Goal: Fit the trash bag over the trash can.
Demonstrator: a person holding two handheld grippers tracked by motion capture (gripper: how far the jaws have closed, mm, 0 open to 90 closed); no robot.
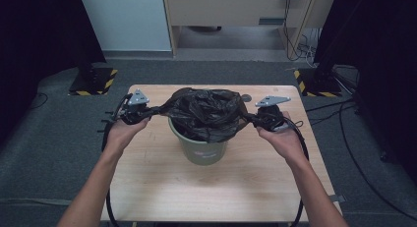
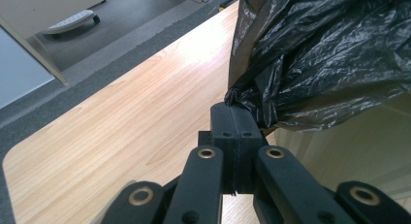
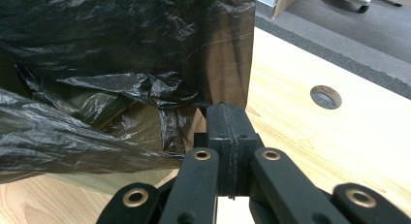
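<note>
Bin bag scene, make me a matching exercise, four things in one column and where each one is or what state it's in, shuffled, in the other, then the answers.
Things
1. black bin bag
2. green bin
3. left gripper
4. round hole in the table

Place or state
A. standing on the wooden table, bag draped over its rim
B. in the tabletop beyond the right gripper
C. pulled out sideways at both ends
D. shut on the bag's left-hand edge

Pairs: 1-C, 2-A, 3-D, 4-B
</note>
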